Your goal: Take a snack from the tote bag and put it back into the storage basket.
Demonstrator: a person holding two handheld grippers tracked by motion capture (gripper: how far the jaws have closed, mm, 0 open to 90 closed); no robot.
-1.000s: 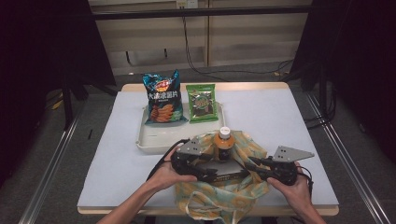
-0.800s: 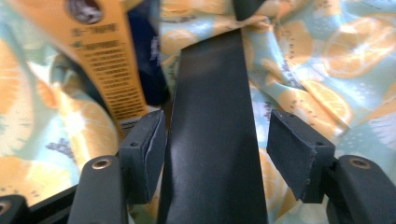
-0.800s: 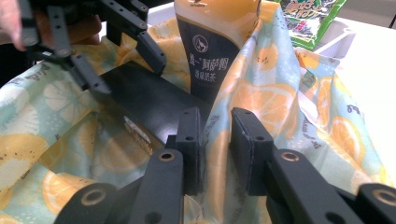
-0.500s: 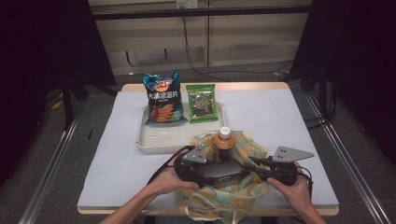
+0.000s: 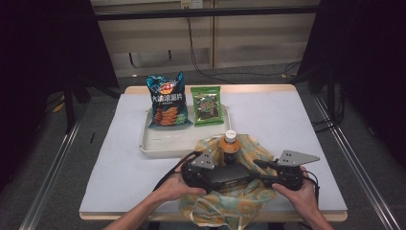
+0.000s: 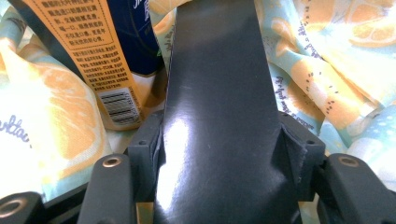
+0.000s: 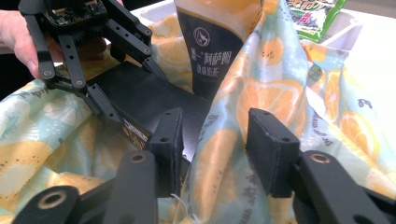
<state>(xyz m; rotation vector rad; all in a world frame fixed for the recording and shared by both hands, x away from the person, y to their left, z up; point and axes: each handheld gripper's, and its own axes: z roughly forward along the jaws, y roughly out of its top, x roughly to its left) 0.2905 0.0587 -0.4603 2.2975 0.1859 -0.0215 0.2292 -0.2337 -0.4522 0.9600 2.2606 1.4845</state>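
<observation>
Over on the left of the table, past the white cloth that covers it, a shallow white tray holds a blue bag of crisps and, just beside it to the right, a green snack packet, both lying flat.

Nearer the person, the left hand holds the left gripper level over a fabric bag printed with orange slices. Its jaws are clamped on the sides of a flat black box; in the left gripper view the pads press against both edges of the box, which runs straight out ahead of them. The box lies across the mouth of the bag, stretching toward the other hand.

Just behind the box stands a bottle of tea, upright inside the bag, with a white cap and an orange label, the cloth gathered around its lower half.

To the right, the right hand holds the right gripper pointing in toward the box. Its jaws have just been opening; in the right gripper view a fold of the bag's cloth hangs between them, and the pads stand apart from it without pinching. The far end of the box shows just beyond its left jaw.
</observation>
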